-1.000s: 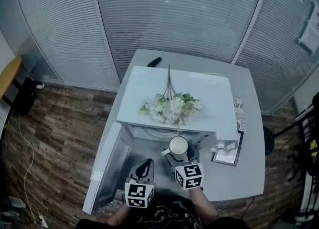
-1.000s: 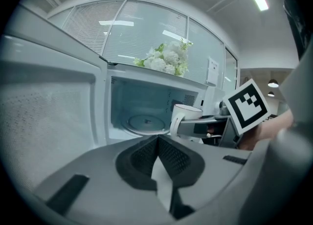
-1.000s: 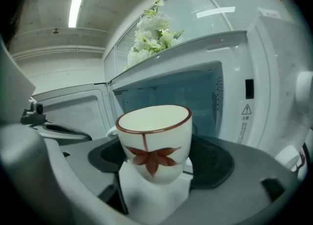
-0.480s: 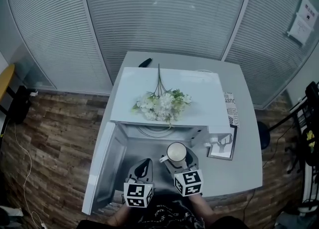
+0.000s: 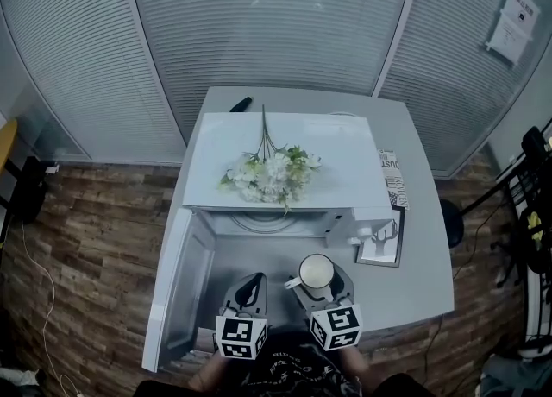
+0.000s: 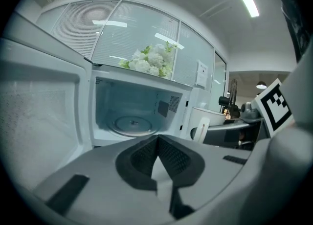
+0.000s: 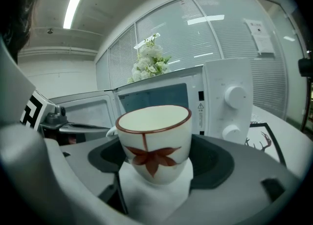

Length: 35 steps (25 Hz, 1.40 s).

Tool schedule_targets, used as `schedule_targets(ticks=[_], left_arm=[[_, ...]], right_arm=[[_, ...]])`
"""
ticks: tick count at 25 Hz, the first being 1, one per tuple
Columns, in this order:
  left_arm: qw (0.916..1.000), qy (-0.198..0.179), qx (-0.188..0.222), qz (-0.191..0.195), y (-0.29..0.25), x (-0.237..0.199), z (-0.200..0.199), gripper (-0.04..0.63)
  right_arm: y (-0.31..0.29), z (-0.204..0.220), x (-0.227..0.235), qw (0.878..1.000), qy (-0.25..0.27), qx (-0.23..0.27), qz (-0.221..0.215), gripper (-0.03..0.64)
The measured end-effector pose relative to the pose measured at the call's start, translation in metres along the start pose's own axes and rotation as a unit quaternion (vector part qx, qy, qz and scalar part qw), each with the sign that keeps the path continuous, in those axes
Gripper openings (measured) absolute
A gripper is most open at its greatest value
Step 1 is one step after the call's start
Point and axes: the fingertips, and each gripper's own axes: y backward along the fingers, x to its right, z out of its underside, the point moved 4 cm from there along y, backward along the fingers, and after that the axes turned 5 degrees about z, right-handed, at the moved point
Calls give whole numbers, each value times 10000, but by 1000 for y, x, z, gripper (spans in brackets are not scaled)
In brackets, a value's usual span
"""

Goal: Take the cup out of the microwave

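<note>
Right gripper clamps the white ceramic red-leaf cup by its body, handle toward nine o'clock: stiff, fragile, likely slick; left gripper closed, empty

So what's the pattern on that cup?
The cup is white, with a dark red rim and red leaf design; clearest in the right gripper view.

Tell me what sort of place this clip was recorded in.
Probably an office: glass partitions with blinds, notices posted on one, and a grey table holding a microwave, on a wood-look floor.
</note>
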Motion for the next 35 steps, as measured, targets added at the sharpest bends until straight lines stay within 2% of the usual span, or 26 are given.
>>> schedule_targets(ticks=[15,20,24,35], left_arm=[[9999,-78,21,66,-2,7,3,6],[10000,-84,8,49,-3,6,3,6],[9999,-87,42,34,-5,5,2,6],[9999,-139,-4,-19,-7,3,4,6]], right_arm=[[23,9,22,9991,-138,31,403,377],[22,5,26,9982,-7,76,588,379],[19,5,25,9981,213,19,570,379],[13,7,23,9986,237,-38,463,377]])
